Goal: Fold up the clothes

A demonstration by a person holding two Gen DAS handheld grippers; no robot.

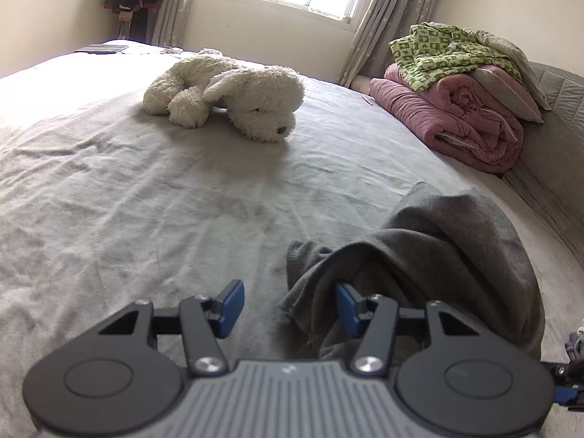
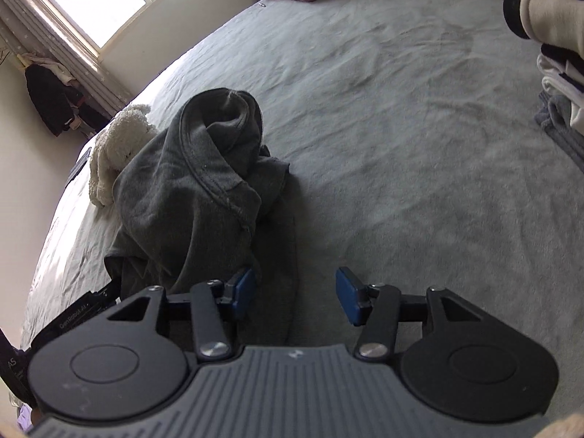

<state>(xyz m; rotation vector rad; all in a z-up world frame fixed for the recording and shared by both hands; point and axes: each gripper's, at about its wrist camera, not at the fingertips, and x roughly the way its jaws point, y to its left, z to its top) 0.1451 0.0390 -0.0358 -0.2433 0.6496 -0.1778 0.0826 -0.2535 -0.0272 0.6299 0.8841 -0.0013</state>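
Note:
A dark grey garment [image 1: 438, 241] lies crumpled in a heap on the light grey bed sheet [image 1: 146, 200]. My left gripper [image 1: 290, 308] stands open at the heap's left edge. Its right blue pad [image 1: 348, 308] is tucked under a fold, and its left pad [image 1: 231, 308] is over bare sheet. In the right wrist view the same garment [image 2: 189, 168] rises at the left. My right gripper [image 2: 295, 295] is open low over the garment's flat lower edge, with its left pad [image 2: 242, 290] against the cloth and its right pad [image 2: 348, 301] over the sheet.
A white plush dog [image 1: 233, 95] lies further up the bed. A folded pink quilt [image 1: 456, 116] with a green patterned blanket [image 1: 449, 54] on top sits at the back right. A stack of folded clothes [image 2: 562, 73] stands on the bed's right side.

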